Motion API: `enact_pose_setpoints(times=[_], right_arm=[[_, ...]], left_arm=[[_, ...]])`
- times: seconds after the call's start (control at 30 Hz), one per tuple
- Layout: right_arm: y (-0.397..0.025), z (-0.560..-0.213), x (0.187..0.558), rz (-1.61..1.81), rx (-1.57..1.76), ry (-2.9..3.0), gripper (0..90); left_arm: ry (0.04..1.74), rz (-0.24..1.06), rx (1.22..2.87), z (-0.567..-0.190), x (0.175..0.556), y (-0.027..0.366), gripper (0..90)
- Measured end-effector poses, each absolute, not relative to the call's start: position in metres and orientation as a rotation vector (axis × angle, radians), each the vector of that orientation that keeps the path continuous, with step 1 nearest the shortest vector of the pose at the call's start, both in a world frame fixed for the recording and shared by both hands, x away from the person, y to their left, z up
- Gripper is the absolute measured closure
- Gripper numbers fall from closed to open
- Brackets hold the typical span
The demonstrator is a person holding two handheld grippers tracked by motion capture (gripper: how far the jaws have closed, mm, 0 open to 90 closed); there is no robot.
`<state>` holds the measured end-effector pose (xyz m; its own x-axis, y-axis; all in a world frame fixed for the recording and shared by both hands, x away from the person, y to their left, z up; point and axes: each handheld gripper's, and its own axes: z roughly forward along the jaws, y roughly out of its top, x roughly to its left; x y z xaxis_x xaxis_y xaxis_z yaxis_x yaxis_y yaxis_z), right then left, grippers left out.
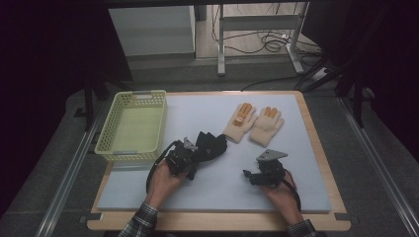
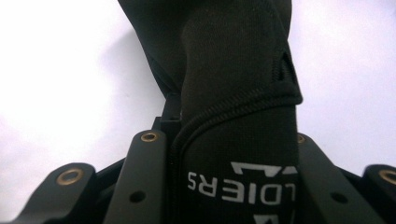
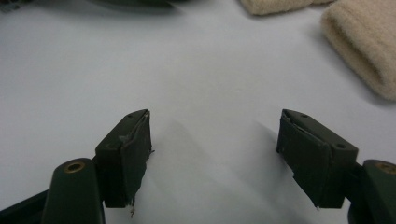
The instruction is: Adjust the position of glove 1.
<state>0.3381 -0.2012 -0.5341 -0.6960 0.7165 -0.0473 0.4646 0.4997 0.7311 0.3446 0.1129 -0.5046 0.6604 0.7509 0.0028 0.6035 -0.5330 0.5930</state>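
A: A black glove (image 1: 211, 144) is pinched at its cuff between the jaws of the left gripper (image 1: 184, 160), near the middle of the worktop (image 1: 217, 182), just beside the basket (image 1: 132, 127) that stands at the left edge. In the left gripper view the printed cuff (image 2: 238, 177) is seen clamped between the two jaws.

B: And the right gripper (image 1: 254, 177)?

A: It is held low toward the near edge with its jaws spread wide and nothing between them. A pair of cream gloves (image 1: 253, 123) is laid flat toward the far edge, apart from both grippers.

B: Which step is judged to be in hand?

A: The black glove appears to be gripped for carrying to the basket, which is seen empty. A lift clear of the pad is called for next, then a short move left over the rim before the jaws are opened.
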Motion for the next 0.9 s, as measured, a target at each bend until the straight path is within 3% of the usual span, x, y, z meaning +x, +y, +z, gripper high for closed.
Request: enact_pose_setpoints(times=[0.9], right_arm=[[-0.201,-0.534,0.338,1.015,0.984,2.400,25.5]], left_arm=[[1.132,0.439,2.222,-0.440,0.376,0.141,65.1]])
